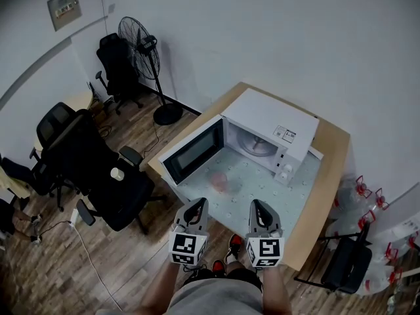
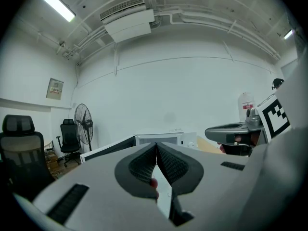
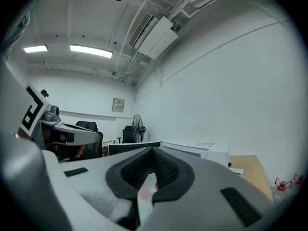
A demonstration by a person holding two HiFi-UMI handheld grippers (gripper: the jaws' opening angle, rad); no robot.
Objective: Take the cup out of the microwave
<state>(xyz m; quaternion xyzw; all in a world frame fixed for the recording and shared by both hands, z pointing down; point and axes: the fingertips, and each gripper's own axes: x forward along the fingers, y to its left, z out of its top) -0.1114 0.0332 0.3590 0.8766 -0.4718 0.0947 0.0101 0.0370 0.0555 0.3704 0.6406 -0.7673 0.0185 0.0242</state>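
1. The wooden floor [image 1: 131, 268] fills the left and lower part of the head view, with a pale wall behind.
2. A wooden table [image 1: 331, 169] stands against that wall and carries the task's things.
3. Black office chairs [image 1: 98, 169] crowd the floor to the left of the table, near its corner.
4. A white microwave [image 1: 275, 120] sits at the back of the table. Its door [image 1: 193, 151] is swung wide open to the left, and its cavity shows a bare glass turntable [image 1: 256, 146].
5. A standing fan [image 1: 141, 51] rises beside the far left corner of the table, and a dark folding chair [image 1: 348, 264] stands to the right of the table.
6. A pale patterned mat [image 1: 262, 189] covers the table in front of the microwave.
7. The left gripper [image 1: 197, 205] hovers over the near edge of the mat, its jaws pressed together on nothing.
8. The right gripper [image 1: 257, 207] hangs beside it, apart from it, with jaws likewise closed and empty.
9. The cup [image 1: 220, 181], pinkish and translucent, stands upright on the mat outside the microwave, just beside the open door. It is near both grippers, touched by neither, and nothing stands between it and them.
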